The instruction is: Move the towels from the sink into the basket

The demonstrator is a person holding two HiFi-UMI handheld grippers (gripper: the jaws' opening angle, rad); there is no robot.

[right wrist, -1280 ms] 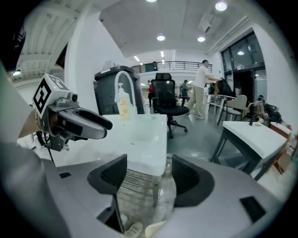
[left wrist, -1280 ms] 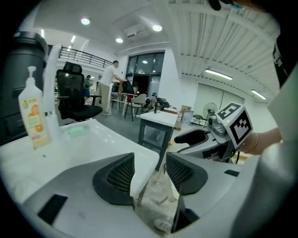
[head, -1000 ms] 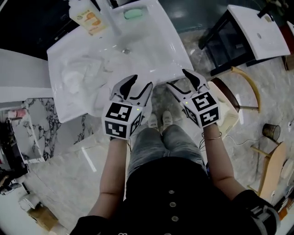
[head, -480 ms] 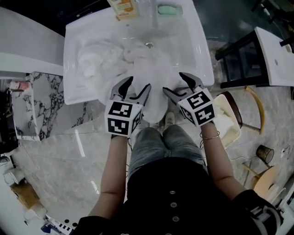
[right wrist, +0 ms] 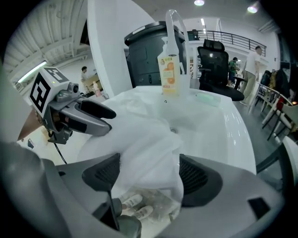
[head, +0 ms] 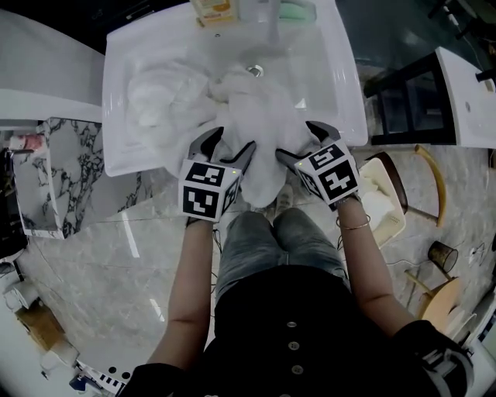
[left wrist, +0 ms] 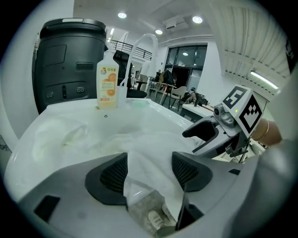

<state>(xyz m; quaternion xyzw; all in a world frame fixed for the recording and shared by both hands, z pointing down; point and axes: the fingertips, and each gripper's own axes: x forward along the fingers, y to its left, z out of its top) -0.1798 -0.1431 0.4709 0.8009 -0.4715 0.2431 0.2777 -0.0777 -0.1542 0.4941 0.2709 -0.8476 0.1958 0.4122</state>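
Orange-label bottle and mint-green bar, both cropped by the top edge

Bright indoor light washes out a white sink

Round ceiling lamps light the room evenly; the glossy sink and marble floor throw back glare streaks. Both gripper views bulge fisheye-style, with dark vignetted corners and soft, blurred foregrounds. The head view is sharp.

Left gripper: your jaws stand wide and have just been opening; towel cloth lies between them, not clamped.
Right gripper: jaws wide apart, the same cloth between them, not clamped.
Pose: both grippers tilted downward, side by side, near each other.
Forearms: bare, extended forward, roughly parallel.
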